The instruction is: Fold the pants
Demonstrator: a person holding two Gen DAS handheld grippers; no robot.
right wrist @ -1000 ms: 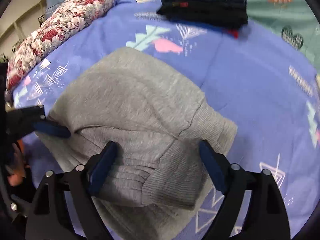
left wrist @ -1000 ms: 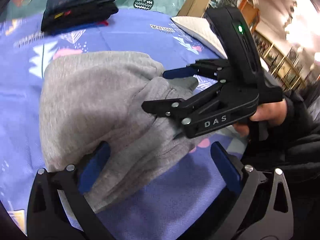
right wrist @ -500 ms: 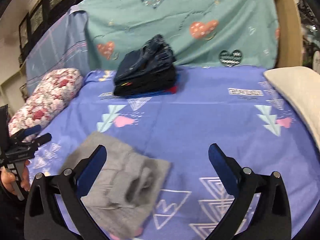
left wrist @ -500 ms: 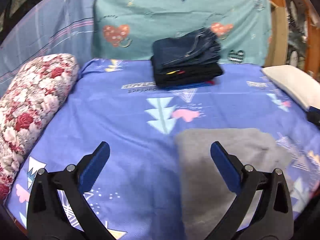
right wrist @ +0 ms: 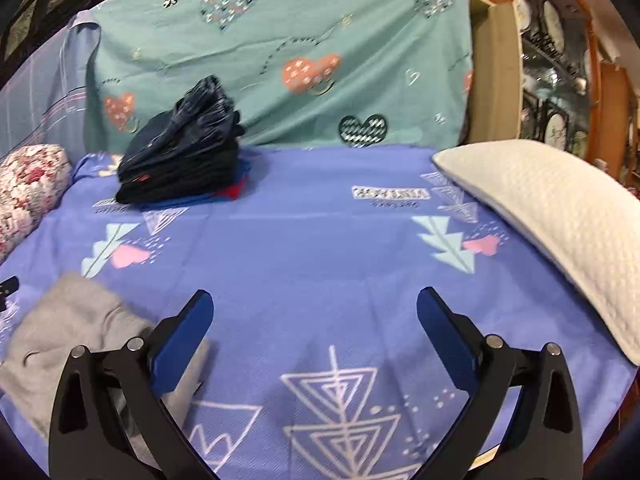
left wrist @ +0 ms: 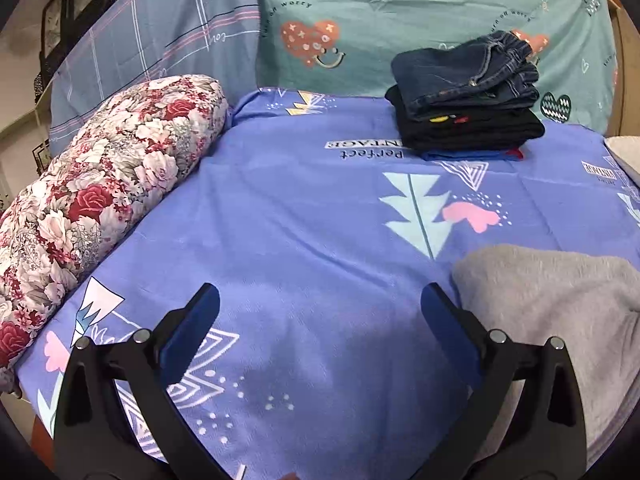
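Holding: nothing in either claw; you've got both lifted over the blue bedsheet.
Floral bolster: far left edge of the bed, lying along the sheet's side.
Left gripper: fingers spread wide, empty, only bare sheet between the pads.
Gray pants: folded into a bundle on the sheet, just right of your left gripper's right finger, apart from it; in the right wrist view the bundle sits lower left, partly behind that claw's left finger.
Stack of folded clothes: jeans on top, dark items under, at the back of the bed against the teal heart cloth, well apart from the pants.
Right gripper: fingers spread wide, empty, bare sheet between.
White pillow: right edge of the bed.
Shelves: beyond the pillow, far right.
In the way: nothing lies between either claw and the pants.
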